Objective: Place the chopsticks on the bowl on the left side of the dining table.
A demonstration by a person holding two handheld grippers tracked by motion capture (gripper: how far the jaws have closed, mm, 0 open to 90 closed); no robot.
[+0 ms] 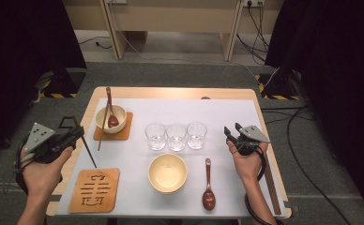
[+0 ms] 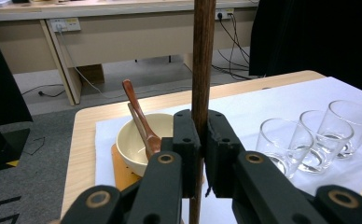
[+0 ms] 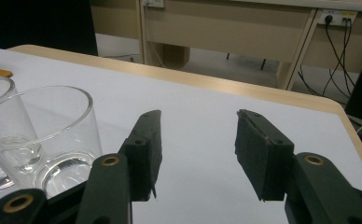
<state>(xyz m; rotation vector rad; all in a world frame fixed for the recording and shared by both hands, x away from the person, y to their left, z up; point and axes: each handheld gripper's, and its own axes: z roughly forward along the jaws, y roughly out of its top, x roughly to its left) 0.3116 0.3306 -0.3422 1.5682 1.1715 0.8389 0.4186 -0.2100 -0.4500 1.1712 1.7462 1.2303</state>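
Left claw (image 2: 201, 154) clamps chopstick (image 2: 202, 70) upright, above table's (image 1: 170, 92) left edge, near bowl (image 1: 110, 117) with spoon (image 1: 110, 115). Right claw (image 3: 195, 154) wide, empty, beside glasses (image 1: 176, 136).

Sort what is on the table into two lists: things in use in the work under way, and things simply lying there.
In use: left gripper, shut on a chopstick.

Lying about: bowl on a coaster with spoon and second chopstick; three glasses; empty bowl; spoon; patterned coaster. Right gripper is open.

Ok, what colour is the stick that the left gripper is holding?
Dark brown wood: the chopstick is clamped in the left gripper, clearest in the left gripper view.
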